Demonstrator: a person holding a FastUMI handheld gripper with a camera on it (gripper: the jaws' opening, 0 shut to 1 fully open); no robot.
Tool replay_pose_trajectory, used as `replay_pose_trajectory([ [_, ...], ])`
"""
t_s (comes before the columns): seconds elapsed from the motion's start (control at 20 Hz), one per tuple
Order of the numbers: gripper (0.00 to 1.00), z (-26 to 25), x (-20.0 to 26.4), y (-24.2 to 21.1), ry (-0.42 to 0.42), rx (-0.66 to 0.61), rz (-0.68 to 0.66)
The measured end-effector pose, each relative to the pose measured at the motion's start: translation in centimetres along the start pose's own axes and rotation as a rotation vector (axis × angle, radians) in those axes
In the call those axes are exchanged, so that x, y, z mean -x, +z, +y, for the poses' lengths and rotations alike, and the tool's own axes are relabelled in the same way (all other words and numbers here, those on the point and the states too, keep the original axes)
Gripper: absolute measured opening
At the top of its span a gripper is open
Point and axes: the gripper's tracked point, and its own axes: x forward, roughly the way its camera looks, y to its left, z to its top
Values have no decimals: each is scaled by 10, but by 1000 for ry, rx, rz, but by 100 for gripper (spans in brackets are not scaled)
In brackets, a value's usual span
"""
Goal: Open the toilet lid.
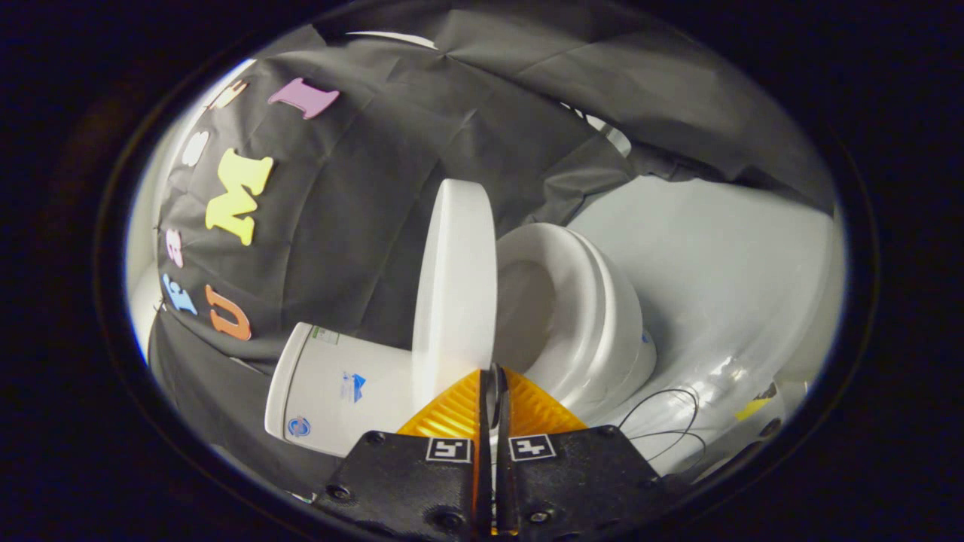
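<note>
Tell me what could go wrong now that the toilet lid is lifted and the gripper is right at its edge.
The gripper looks shut or nearly shut at the toilet lid's edge; whether it grips is unclear, so the lid may drop onto the seat. Pushed further, it could knock the tank. Thin black wires alongside could snag.

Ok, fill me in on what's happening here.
A person is working a handheld gripper on a toilet. Its jaws are nearly closed, pinching the edge of the lid. The lid is swung well clear of the seat, so the bowl is exposed. The tank sits behind the lid, against the black cloth wall.
</note>
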Motion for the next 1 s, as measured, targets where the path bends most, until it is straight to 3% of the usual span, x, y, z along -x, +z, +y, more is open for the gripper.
replay_pose_trajectory([
  [0.25, 5, 37, 10, 1, 26, 90, -32],
  [1.0, 5, 80, 20, -3, -31, 214, -55],
])
